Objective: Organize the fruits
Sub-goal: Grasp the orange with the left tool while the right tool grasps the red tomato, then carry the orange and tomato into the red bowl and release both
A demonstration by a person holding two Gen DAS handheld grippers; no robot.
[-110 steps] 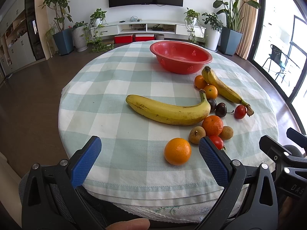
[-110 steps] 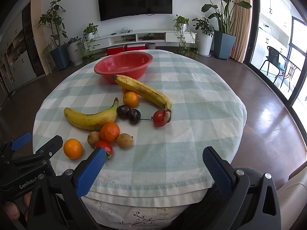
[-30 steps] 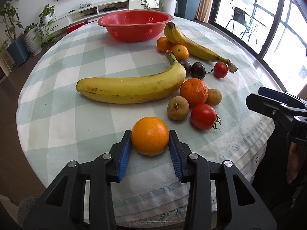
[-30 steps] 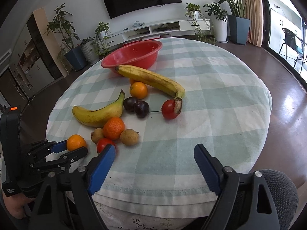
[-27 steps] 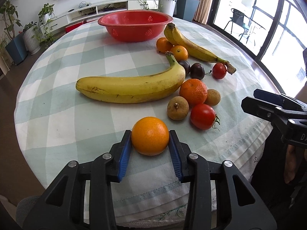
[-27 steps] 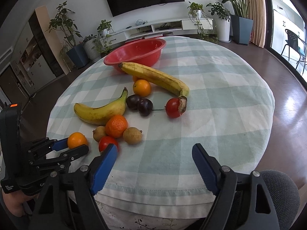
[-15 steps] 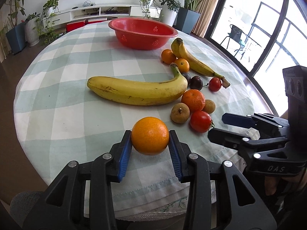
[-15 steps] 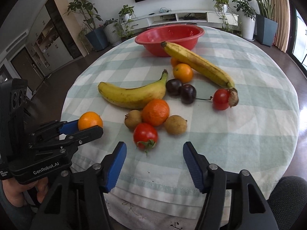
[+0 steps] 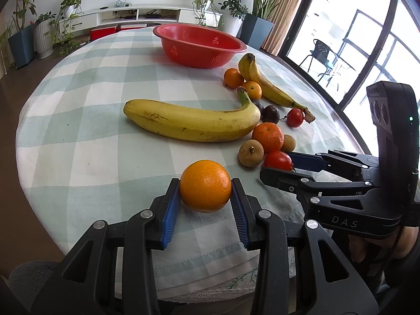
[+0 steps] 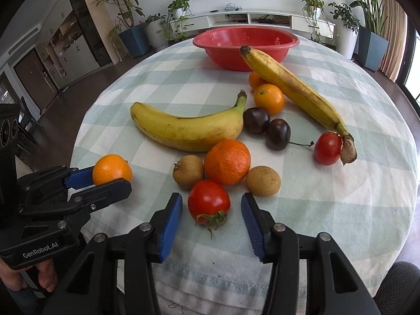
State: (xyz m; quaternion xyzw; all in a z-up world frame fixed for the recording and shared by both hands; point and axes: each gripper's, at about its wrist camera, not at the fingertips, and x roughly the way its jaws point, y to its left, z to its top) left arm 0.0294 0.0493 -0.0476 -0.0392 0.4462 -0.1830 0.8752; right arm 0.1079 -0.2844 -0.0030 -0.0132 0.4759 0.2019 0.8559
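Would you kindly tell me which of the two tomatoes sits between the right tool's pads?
The near tomato with green calyx, beside the tangerine; the other tomato lies by the far banana's stem.

Both grippers are black plastic with silver screws and ribbed blue fingers (image 10: 172, 220) (housings marked "GenRobot.AI" and "DAS").

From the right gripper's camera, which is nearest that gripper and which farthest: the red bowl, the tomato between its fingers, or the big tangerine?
1. Tomato, between the right gripper's open fingers.
2. Tangerine, just beyond the tomato.
3. Red bowl, at the table's far side.
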